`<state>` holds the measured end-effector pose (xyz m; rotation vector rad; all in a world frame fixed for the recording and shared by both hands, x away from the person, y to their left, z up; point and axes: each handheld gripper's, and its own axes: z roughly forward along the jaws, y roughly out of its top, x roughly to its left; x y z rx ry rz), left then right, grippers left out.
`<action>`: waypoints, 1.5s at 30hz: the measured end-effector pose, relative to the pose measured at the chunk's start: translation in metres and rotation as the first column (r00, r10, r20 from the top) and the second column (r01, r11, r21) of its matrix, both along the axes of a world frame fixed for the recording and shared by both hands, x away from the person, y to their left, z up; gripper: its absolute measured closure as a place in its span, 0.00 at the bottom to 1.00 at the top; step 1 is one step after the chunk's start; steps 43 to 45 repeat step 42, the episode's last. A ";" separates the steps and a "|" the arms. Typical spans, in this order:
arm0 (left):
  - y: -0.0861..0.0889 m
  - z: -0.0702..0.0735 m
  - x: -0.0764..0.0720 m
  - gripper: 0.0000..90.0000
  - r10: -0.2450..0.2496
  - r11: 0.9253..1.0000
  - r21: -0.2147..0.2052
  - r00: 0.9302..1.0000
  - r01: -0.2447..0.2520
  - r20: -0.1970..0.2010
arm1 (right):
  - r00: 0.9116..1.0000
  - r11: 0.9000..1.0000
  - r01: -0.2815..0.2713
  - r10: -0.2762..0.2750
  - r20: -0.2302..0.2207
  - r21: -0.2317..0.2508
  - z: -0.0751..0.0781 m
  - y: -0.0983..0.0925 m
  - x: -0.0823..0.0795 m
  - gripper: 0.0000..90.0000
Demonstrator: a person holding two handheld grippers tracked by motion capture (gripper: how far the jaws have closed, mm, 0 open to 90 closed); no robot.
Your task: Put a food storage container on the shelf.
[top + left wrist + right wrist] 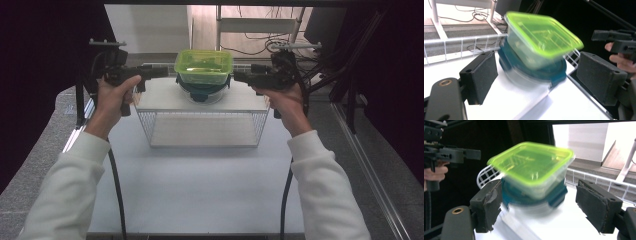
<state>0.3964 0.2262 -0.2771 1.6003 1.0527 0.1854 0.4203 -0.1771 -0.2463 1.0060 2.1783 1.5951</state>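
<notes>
Two white sleeves come in from the near edge of the tabletop, one at each side, each ending in a hand on a black tool. At the left, the left tool points inward, its jaws released and spread, nothing between the pads. A black cable trails back from each tool along the tabletop's side edges.

In the middle stands one white wire rack toward the far edge of the tabletop, with a flat white top. On that top, near its far edge, sit two containers stacked: one clear box with a lime-green lid on top of one round clear container with a dark teal lid. The top box sits askew on the lower one in both gripper views.

At the right, the right tool faces the stack, jaws likewise released and clear of it.

White tabletop, grey speckled floor at both sides, dark curtains left and right, loose cables beyond. No readable writing.
</notes>
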 end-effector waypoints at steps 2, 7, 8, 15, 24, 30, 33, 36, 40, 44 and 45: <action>0.001 -0.007 -0.014 0.18 0.007 1.000 0.024 1.000 -0.007 0.010 | 1.000 1.000 -0.014 0.015 0.010 -0.014 -0.006 -0.007 -0.014 0.23; -0.004 -0.042 -0.056 0.17 0.016 0.995 0.093 0.999 -0.019 0.036 | 0.998 0.998 -0.032 0.036 0.054 -0.062 -0.022 -0.023 -0.047 0.24; -0.006 -0.050 -0.064 0.17 0.014 0.994 0.109 0.999 -0.018 0.041 | 0.997 0.997 -0.041 0.045 0.058 -0.063 -0.026 -0.027 -0.054 0.24; -0.023 -0.101 -0.103 0.17 -0.021 0.977 0.214 1.000 0.016 0.023 | 0.998 0.993 -0.043 0.048 0.040 -0.106 -0.074 -0.057 -0.093 0.25; -0.036 -0.161 -0.127 0.17 -0.045 0.968 0.246 0.998 0.055 -0.047 | 0.999 0.995 0.002 -0.007 -0.050 -0.097 -0.139 -0.082 -0.123 0.25; -0.038 -0.190 -0.129 0.17 -0.046 0.966 0.247 0.992 0.074 -0.115 | 0.996 0.992 0.013 -0.024 -0.090 -0.124 -0.170 -0.085 -0.135 0.25; -0.037 -0.192 -0.129 0.17 -0.038 0.967 0.246 0.992 0.066 -0.117 | 0.995 0.993 0.002 -0.013 -0.101 -0.116 -0.174 -0.083 -0.134 0.25; -0.038 -0.192 -0.128 0.17 -0.034 0.964 0.258 0.993 0.062 -0.109 | 0.996 0.994 0.000 -0.011 -0.092 -0.111 -0.175 -0.082 -0.133 0.24; -0.036 -0.194 -0.131 0.17 -0.021 0.962 0.268 0.993 0.051 -0.113 | 0.998 0.996 0.005 -0.011 -0.069 -0.087 -0.173 -0.086 -0.134 0.23; -0.033 -0.194 -0.134 0.17 0.001 0.961 0.275 0.994 0.029 -0.108 | 0.998 0.998 0.012 -0.016 -0.058 -0.064 -0.171 -0.090 -0.133 0.22; -0.033 -0.194 -0.134 0.17 0.001 0.961 0.275 0.994 0.029 -0.108 | 0.998 0.998 0.012 -0.016 -0.058 -0.064 -0.171 -0.090 -0.133 0.22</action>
